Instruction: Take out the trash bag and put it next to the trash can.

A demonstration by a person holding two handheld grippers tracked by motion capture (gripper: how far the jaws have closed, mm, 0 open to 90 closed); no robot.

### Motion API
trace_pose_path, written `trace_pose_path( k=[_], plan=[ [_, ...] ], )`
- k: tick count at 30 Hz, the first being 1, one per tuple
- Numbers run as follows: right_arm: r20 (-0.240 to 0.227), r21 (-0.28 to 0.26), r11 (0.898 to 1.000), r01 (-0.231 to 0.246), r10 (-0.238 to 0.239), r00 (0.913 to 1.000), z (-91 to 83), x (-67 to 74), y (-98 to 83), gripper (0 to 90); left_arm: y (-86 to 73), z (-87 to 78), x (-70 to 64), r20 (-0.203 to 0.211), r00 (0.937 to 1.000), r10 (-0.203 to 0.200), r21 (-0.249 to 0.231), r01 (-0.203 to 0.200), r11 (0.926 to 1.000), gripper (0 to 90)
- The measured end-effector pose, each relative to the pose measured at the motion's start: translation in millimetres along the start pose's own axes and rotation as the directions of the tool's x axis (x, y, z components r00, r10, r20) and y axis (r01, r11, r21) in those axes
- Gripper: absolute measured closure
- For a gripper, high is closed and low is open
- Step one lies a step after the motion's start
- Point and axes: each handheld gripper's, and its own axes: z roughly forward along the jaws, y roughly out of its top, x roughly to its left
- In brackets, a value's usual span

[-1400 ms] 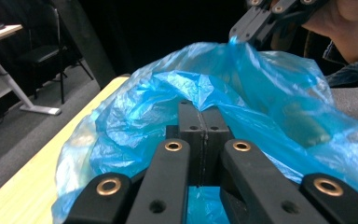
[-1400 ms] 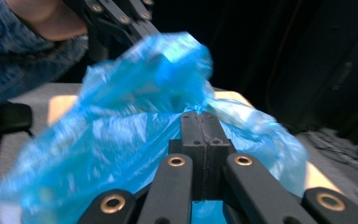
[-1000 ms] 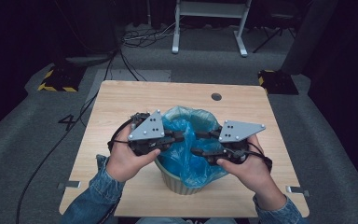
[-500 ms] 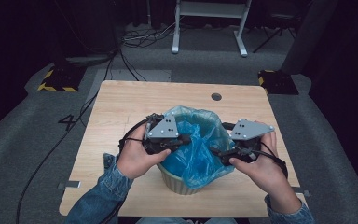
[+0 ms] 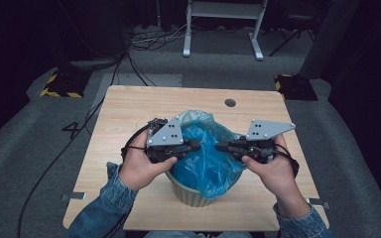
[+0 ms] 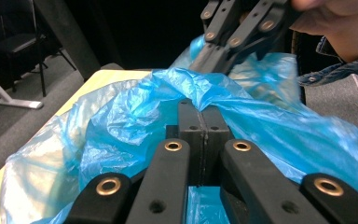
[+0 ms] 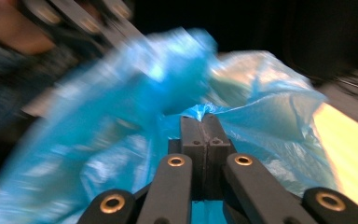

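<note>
My right tongs [image 5: 223, 146] have just been closing and are now pinching the thin blue plastic bin liner [image 5: 206, 158]; my left tongs [image 5: 192, 145] are gripping its left edge, ready for lifting it from the pale ribbed bin [image 5: 191, 194].

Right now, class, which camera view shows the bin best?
The high view: it shows the pale bin whole on the table, its blue bag pinched between both grippers. The left gripper view shows just the bag bunched at shut jaws, not the bin wall; the right gripper view gives the same, blurred.
</note>
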Motion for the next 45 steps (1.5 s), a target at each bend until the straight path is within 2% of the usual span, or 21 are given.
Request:
trace_pose_path(
  k=[2, 3, 5, 6, 8, 11, 13, 14, 15, 16, 18, 19, 20, 21, 23, 27, 30, 34, 37, 41, 45],
  plan=[
    [-0.069, -0.015, 1.000, -0.019, 0.018, 0.9975, 1.9, 2.5, 1.0, 90.0, 0.7, -0.2, 0.1, -0.005, 1.0000, 0.000, 0.003, 0.000, 1.0000, 90.0],
    [-0.098, -0.019, 0.999, -0.026, 0.024, 0.9949, 3.7, 4.0, 1.1, 86.8, 1.1, 0.0, 0.3, -0.006, 1.0000, 0.002, 0.006, -0.002, 1.0000, 90.0],
    [-0.115, -0.014, 0.999, -0.043, 0.041, 0.9925, 9.9, 7.5, 1.5, 60.1, 1.4, 1.5, 0.1, -0.003, 1.0000, 0.003, 0.012, -0.003, 0.9999, 90.0],
    [-0.106, 0.002, 0.999, -0.041, 0.041, 0.9935, 14.2, 9.3, 1.7, 48.2, 1.4, 2.6, -0.3, -0.001, 1.0000, 0.003, 0.013, -0.003, 0.9999, 90.0],
    [-0.064, 0.038, 0.999, -0.022, 0.025, 0.9977, 22.8, 12.6, 2.1, 34.9, 1.7, 4.9, -1.1, 0.004, 1.0000, 0.004, 0.017, -0.004, 0.9998, 90.0],
    [0.005, 0.093, 0.996, 0.002, -0.002, 1.0000, 34.3, 15.6, 3.8, 29.5, 2.4, 7.9, -1.9, 0.013, 0.9999, 0.008, 0.020, -0.008, 0.9998, 90.0],
    [0.022, 0.115, 0.993, 0.003, -0.005, 0.9997, 41.2, 17.6, 5.9, 32.5, 3.3, 9.9, -2.8, 0.023, 0.9997, 0.007, 0.018, -0.008, 0.9998, 90.0],
    [0.016, 0.127, 0.992, 0.000, -0.003, 0.9999, 44.8, 18.7, 6.9, 37.2, 3.8, 10.7, -3.5, 0.025, 0.9997, 0.009, 0.019, -0.010, 0.9998, 90.0],
    [0.008, 0.147, 0.989, 0.008, -0.009, 0.9999, 48.2, 19.6, 7.5, 45.5, 4.2, 11.0, -4.0, 0.026, 0.9995, 0.015, 0.022, -0.015, 0.9996, 90.0],
    [0.005, 0.168, 0.985, 0.023, -0.024, 0.9997, 51.0, 19.7, 7.7, 59.4, 4.3, 10.6, -4.5, 0.025, 0.9995, 0.018, 0.026, -0.019, 0.9995, 89.8],
    [0.017, 0.201, 0.979, 0.039, -0.043, 0.9989, 54.0, 19.2, 7.2, 79.9, 3.5, 7.9, -5.1, 0.016, 0.9997, 0.018, 0.023, -0.018, 0.9996, 86.7],
    [0.023, 0.207, 0.977, 0.044, -0.050, 0.9985, 54.0, 18.3, 7.0, 87.3, 2.5, 4.9, -5.4, 0.005, 0.9999, 0.015, 0.016, -0.015, 0.9998, 81.3],
    [0.039, 0.205, 0.978, 0.037, -0.046, 0.9982, 52.8, 16.6, 6.6, 89.2, 1.8, 2.5, -5.6, -0.005, 0.9999, 0.016, 0.012, -0.016, 0.9998, 76.3],
    [0.046, 0.196, 0.980, 0.031, -0.041, 0.9981, 51.5, 15.2, 6.4, 89.7, 0.5, -2.2, -6.0, -0.029, 0.9995, 0.014, -0.001, -0.014, 0.9999, 70.8],
    [0.056, 0.160, 0.987, 0.013, -0.022, 0.9982, 46.8, 11.6, 6.7, 90.0, -2.0, -9.7, -5.6, -0.058, 0.9983, -0.001, -0.020, 0.000, 0.9998, 54.3],
    [0.052, 0.061, 0.998, -0.001, -0.002, 0.9986, 35.9, 6.3, 10.7, 90.0, -8.8, -26.0, -3.6, -0.096, 0.9951, -0.024, -0.027, 0.022, 0.9994, 44.7],
    [0.048, 0.004, 1.000, 0.005, -0.005, 0.9988, 30.3, 5.0, 15.2, 90.0, -12.6, -37.6, -4.0, -0.126, 0.9915, -0.034, -0.047, 0.029, 0.9985, 37.7],
    [0.032, -0.069, 0.998, 0.014, -0.012, 0.9994, 23.2, 3.1, 23.6, 90.0, -17.2, -54.4, -4.8, -0.163, 0.9855, -0.046, -0.075, 0.034, 0.9966, 32.7],
    [0.026, -0.106, 0.994, 0.023, -0.020, 0.9995, 18.0, 2.1, 30.9, 90.0, -22.6, -67.0, -3.6, -0.197, 0.9786, -0.061, -0.093, 0.043, 0.9948, 31.2],
    [0.023, -0.138, 0.990, 0.032, -0.029, 0.9993, 11.9, 0.8, 39.7, 90.0, -32.9, -83.0, -3.8, -0.245, 0.9667, -0.073, -0.083, 0.054, 0.9951, 30.1],
    [0.013, -0.164, 0.986, 0.036, -0.035, 0.9993, 4.6, -0.4, 48.8, 90.0, -46.5, -95.2, -3.8, -0.269, 0.9583, -0.097, -0.066, 0.082, 0.9944, 28.9]
  ],
)
